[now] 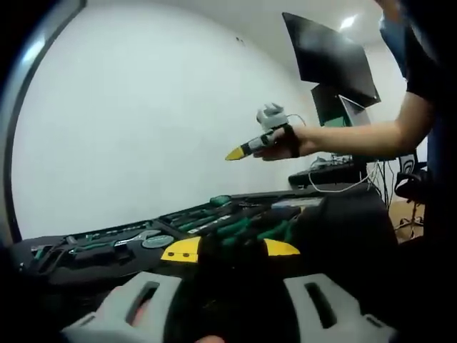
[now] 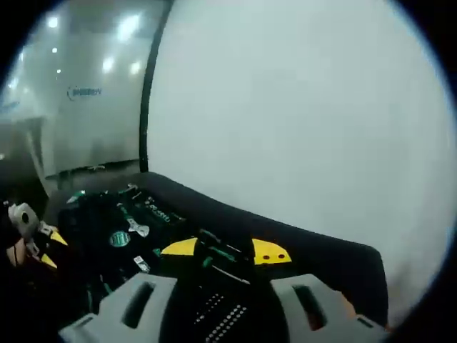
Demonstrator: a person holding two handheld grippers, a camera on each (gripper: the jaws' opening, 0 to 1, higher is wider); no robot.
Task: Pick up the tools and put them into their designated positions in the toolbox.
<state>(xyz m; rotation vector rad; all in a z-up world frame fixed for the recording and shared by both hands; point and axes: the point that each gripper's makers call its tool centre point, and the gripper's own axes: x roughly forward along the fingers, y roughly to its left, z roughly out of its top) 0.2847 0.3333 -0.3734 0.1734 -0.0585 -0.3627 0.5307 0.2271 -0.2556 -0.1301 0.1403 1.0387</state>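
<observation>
An open black toolbox [image 1: 214, 214] lies low across the left gripper view, holding green-handled screwdrivers [image 1: 235, 227] and a wrench [image 1: 132, 239]. My left gripper [image 1: 230, 249] hovers over its near edge, yellow-tipped jaws apart, nothing between them. A hand holds the right gripper [image 1: 246, 148] up in the air above the box. In the right gripper view the toolbox [image 2: 143, 214] sits below, with a wrench [image 2: 136, 227] and rows of small bits [image 2: 221, 314]. My right gripper [image 2: 225, 250] is open and empty. The left gripper [image 2: 28, 239] peeks in at the left edge.
A white wall [image 1: 143, 121] stands behind the table. A tilted dark monitor [image 1: 328, 57] and cables [image 1: 335, 175] sit at the back right, with an office chair [image 1: 410, 186] beyond. A person's arm [image 1: 371, 136] reaches in from the right.
</observation>
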